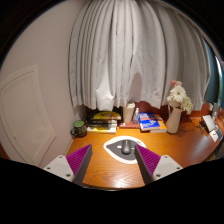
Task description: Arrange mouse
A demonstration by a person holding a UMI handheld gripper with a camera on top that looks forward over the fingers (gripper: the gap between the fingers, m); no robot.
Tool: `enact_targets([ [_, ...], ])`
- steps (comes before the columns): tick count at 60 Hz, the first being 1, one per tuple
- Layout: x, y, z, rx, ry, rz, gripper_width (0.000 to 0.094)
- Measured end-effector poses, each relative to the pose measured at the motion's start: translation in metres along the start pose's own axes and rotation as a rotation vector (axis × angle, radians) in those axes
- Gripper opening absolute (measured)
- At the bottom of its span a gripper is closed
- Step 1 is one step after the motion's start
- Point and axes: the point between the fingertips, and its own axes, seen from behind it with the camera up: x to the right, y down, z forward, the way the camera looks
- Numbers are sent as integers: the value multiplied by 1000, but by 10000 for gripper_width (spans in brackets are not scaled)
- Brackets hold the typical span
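Jaws spread wide, your gripper (111,165) hovers level above the wooden counter (185,150), magenta pads (80,159) facing inward. Your dark, rounded mouse (127,148) sits on a pale oval mat (122,152) between the fingertips and slightly beyond, untouched. Stacked books (102,122) and a flower vase (175,118) stand farther back.
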Motion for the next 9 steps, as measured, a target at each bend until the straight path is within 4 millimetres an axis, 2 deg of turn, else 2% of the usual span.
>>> enact_targets([
  [9,-4,12,-5,-19,-1,3,855],
])
